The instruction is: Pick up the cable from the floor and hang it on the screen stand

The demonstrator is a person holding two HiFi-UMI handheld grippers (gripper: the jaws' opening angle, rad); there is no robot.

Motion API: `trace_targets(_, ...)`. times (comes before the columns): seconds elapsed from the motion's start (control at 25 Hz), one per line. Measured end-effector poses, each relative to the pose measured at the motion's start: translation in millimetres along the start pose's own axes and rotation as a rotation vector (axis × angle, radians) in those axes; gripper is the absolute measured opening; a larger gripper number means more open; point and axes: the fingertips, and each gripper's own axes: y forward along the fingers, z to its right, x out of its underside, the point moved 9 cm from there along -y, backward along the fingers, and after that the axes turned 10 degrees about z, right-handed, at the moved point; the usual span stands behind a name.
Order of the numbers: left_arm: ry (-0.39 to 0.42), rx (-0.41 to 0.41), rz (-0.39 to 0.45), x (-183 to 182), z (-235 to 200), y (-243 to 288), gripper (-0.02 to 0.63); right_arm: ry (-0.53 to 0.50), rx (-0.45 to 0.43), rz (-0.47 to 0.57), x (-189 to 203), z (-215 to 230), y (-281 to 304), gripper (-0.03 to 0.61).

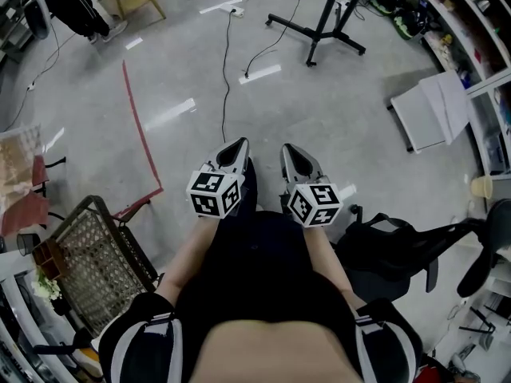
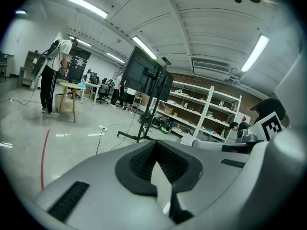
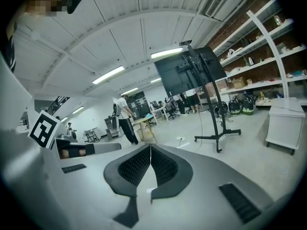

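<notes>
**Inspector:** Both tongs, left gripper (image 1: 237, 145) and right gripper (image 1: 289, 150), are pressed closed with nothing between them. They are carried side by side at the waist, presumably for the approach.

**Assistant:** And the cable (image 1: 226, 94)?

**Inspector:** It lies on the floor just ahead, trailing toward the screen stand (image 1: 326, 18). Its near end seems hidden behind the left gripper. It is not yet picked up.

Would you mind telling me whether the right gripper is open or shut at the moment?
Shut: the ribbed pads of the right gripper meet along one line at the tips, with nothing between them.
</notes>
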Motion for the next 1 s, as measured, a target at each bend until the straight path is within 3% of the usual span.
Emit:
trace_targets(0.52,0.003,0.011,-0.013,-15,-27,53,0.003,-0.007,0.022,0.027,-19,30,59,0.021)
trace_targets(1.0,-0.008,0.025,0.005,-66,-92,133,0.003,0.008,0.072,0.009,-53,57,164,0.021)
